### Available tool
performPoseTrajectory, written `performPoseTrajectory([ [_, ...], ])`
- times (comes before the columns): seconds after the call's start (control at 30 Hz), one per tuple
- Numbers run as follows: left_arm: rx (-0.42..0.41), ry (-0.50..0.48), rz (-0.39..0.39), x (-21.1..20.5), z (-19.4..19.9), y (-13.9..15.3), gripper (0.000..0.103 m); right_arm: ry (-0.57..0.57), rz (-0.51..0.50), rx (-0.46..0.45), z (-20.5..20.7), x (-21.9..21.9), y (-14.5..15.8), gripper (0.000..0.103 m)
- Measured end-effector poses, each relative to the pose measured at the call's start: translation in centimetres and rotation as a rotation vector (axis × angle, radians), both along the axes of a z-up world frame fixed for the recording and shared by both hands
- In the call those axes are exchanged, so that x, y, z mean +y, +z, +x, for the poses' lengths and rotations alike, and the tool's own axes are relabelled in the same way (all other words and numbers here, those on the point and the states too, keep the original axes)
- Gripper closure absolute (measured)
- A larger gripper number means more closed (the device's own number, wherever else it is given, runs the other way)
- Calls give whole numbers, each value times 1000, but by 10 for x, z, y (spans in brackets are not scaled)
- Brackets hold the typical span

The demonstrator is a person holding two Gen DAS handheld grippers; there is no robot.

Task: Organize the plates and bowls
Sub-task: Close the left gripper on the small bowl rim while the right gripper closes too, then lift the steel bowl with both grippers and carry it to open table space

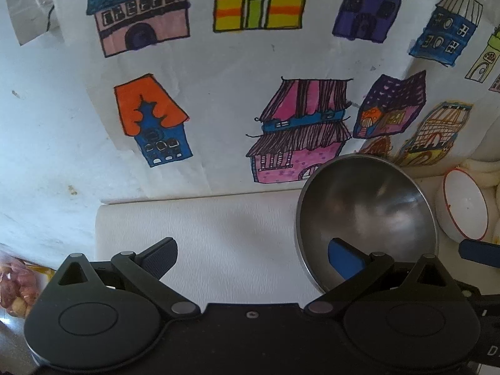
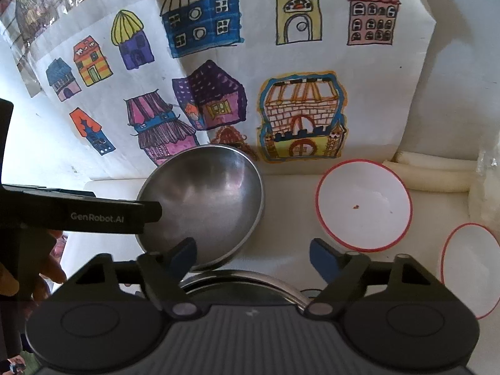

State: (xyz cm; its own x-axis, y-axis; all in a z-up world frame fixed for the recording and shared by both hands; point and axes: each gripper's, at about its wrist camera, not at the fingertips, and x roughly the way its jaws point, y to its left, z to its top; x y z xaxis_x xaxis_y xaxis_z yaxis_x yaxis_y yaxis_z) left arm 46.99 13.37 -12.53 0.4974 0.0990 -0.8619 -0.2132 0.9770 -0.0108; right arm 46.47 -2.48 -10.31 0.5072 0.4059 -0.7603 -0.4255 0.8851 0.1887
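- Our left gripper (image 1: 253,257) is spread wide, one finger inside the steel bowl (image 2: 203,206); closing carelessly could tip it.
- Our right gripper (image 2: 253,257) is spread, holding nothing, near the desk's front edge.

The left gripper (image 1: 252,257) is showing a matte black body with two round discs, grey pivot pins and one small screw at its centre; its fingers are ending in blue ribbed pads (image 1: 345,261); the right gripper (image 2: 253,257) is wearing the same black linkages, a ridged grey top and blue pads (image 2: 323,257); white lettering "GenRobot.AI" is running along the left gripper's side in the right wrist view; bare skin of a hand (image 2: 47,268) is showing beneath it.
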Motion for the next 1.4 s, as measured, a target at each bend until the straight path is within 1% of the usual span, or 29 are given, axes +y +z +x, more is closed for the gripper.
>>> performPoseTrajectory([
  [0.07, 0, 2, 1, 0, 1, -1, 1, -3, 3, 1, 1, 2, -1, 25],
  [0.13, -3, 2, -2, -1, 1, -1, 1, -5, 8, 2, 2, 4, -2, 31],
  [0.17, -5, 4, -1, -1, 1, -1, 3, -7, 9, 3, 2, 5, -2, 32],
  [0.23, -7, 1, -19, -1, 0, 0, 9, -12, 16, 5, 4, 7, -3, 40],
  [0.27, -8, -3, -45, -1, 0, 0, 15, -14, 21, 6, 5, 8, -4, 43],
  [0.3, -10, -3, -78, 1, 0, -1, 21, -13, 24, 6, 6, 10, -4, 49],
  [0.33, -12, -2, -105, 1, 0, -1, 24, -10, 28, 9, 6, 11, -4, 58],
  [0.37, -12, -5, -124, 1, 1, -2, 30, -8, 30, 14, 8, 12, -5, 61],
  [0.4, -10, -9, -136, 1, 1, -3, 39, -10, 32, 21, 10, 14, -7, 65],
  [0.43, -7, -12, -146, 0, 1, -4, 45, -16, 33, 25, 11, 15, -8, 67],
  [0.47, -2, -13, -157, 0, 2, -5, 59, -20, 36, 29, 13, 15, -9, 70],
  [0.5, 5, -10, -171, 0, 3, -8, 70, -24, 36, 30, 14, 15, -9, 76],
  [0.53, 8, -7, -185, 1, 3, -9, 74, -25, 37, 31, 15, 15, -10, 81],
  [0.57, 8, -6, -197, 1, 3, -10, 84, -25, 37, 32, 15, 14, -10, 82],
  [0.6, 7, -5, -205, 1, 3, -11, 90, -23, 36, 30, 15, 15, -10, 83],
  [0.73, -8, -5, -199, 1, -2, -10, 91, -15, 20, 12, 12, 16, -8, 84],
  [0.9, -68, -5, -211, -1, -10, 6, 91, -7, 38, -41, 2, 8, 8, 84],
  [1.0, -100, -20, -207, -9, -13, 20, 91, -17, 53, -78, -6, -2, 21, 84],
  [1.13, -139, -37, -217, -30, -19, 39, 91, -34, 71, -120, -17, -25, 38, 84],
  [1.27, -174, -56, -230, -59, -30, 56, 91, -38, 65, -161, -30, -55, 53, 84],
  [1.4, -185, -86, -248, -94, -46, 66, 91, -56, 72, -158, -45, -96, 55, 84],
])
